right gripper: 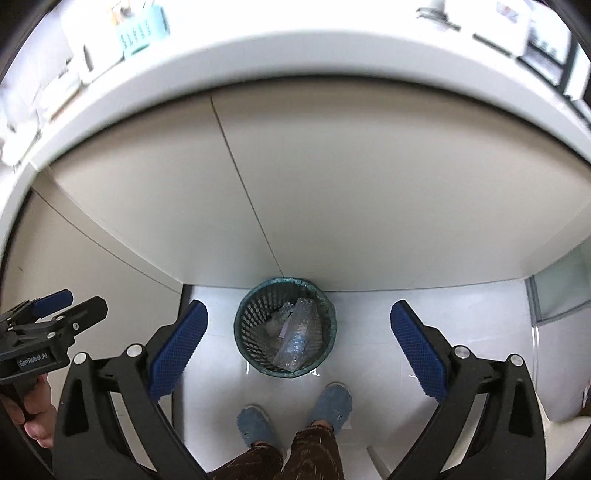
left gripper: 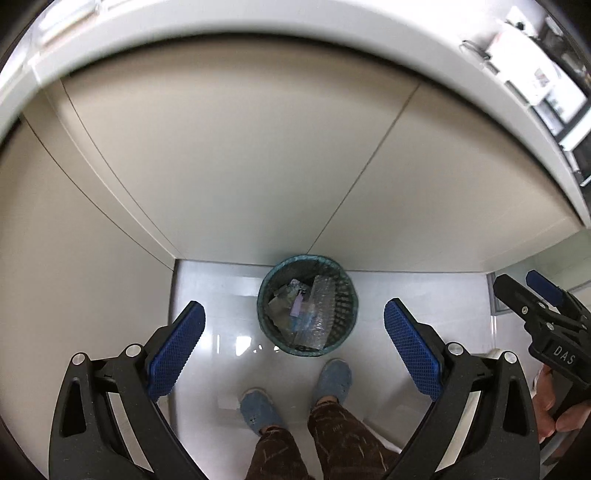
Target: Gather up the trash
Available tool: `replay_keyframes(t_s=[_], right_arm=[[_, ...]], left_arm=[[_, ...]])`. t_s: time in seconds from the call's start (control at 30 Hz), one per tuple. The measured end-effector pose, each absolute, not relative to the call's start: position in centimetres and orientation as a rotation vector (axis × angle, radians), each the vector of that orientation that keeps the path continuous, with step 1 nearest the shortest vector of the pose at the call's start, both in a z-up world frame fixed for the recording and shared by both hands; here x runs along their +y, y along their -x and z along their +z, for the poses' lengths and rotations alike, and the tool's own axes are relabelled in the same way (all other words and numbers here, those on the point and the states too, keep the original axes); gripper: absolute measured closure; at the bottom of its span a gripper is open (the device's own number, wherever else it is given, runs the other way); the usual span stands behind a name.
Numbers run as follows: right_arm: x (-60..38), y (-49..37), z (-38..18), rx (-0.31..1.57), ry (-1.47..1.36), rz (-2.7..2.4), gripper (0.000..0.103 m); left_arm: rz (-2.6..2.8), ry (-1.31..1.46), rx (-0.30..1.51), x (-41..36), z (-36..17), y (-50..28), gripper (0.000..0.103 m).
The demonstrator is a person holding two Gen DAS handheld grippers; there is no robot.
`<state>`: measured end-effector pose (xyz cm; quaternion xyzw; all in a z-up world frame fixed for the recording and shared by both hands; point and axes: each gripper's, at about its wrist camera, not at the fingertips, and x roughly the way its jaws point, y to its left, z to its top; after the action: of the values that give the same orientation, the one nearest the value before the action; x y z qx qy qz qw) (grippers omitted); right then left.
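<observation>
A round dark green mesh trash bin (left gripper: 341,295) stands on the white floor against the beige cabinet front, seen from high above. It holds crumpled clear plastic and bubble wrap (left gripper: 317,314) and a small purple scrap. The bin also shows in the right wrist view (right gripper: 255,325), with the wrap (right gripper: 299,332) inside. My left gripper (left gripper: 293,345) is open and empty, well above the bin. My right gripper (right gripper: 299,349) is open and empty too, also high above it. Each gripper shows at the edge of the other's view.
A white countertop edge (left gripper: 258,22) curves across the top, with blurred items on it, including a pale green basket (right gripper: 142,31). The person's blue slippers (left gripper: 334,378) stand on the floor just in front of the bin. A glass panel (right gripper: 561,291) is at right.
</observation>
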<state>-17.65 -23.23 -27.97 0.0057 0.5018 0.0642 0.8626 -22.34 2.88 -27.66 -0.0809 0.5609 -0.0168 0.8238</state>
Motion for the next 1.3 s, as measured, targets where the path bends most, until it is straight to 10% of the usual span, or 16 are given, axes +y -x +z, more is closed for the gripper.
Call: replay_keyframes(t_s=[0.6,1.3], right_arm=[[-24.1,25.1,-9.0,0.945,-0.06,0.048,0.008],[-24.4,25.6,-6.6,0.985,-0.047,0.092,0.008]], left_arm=[[-0.069,0.124,1.053,1.3,-6.4,26.2,0.007],[-0.057,0.075,1.041,-0.3,-4.0,28.1,0.007]])
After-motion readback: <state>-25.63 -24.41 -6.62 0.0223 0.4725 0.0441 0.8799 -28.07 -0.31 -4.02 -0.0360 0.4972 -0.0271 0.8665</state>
